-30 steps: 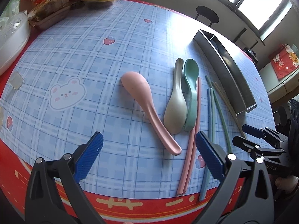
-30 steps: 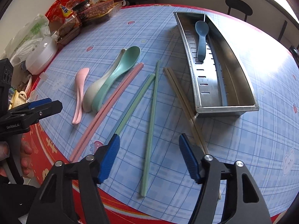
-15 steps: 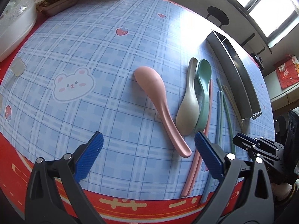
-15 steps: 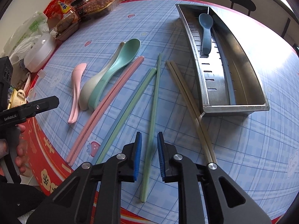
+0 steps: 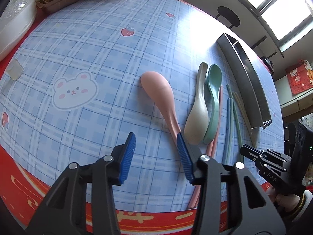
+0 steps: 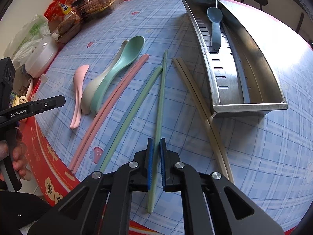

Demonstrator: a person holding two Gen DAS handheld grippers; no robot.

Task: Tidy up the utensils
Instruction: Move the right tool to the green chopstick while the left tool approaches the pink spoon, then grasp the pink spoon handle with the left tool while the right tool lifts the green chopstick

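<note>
The right gripper (image 6: 156, 152) is clamped on a green chopstick (image 6: 160, 101) at 6 o'clock of the table (image 6: 264, 156). The left gripper (image 5: 156, 150) has just been closing, its fingers apart with nothing between them, the right one against the pink spoon (image 5: 160, 94) handle; the metal tray (image 6: 252, 62) sits at 1 o'clock.

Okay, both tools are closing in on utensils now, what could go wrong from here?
1. The right tool pinches one green chopstick near its end, so the long free end may droop or swing on lifting.
2. The left tool, jaws just closing, has the pink spoon behind one finger, not between them; it may shove the spoon into the beige spoon beside it.
</note>
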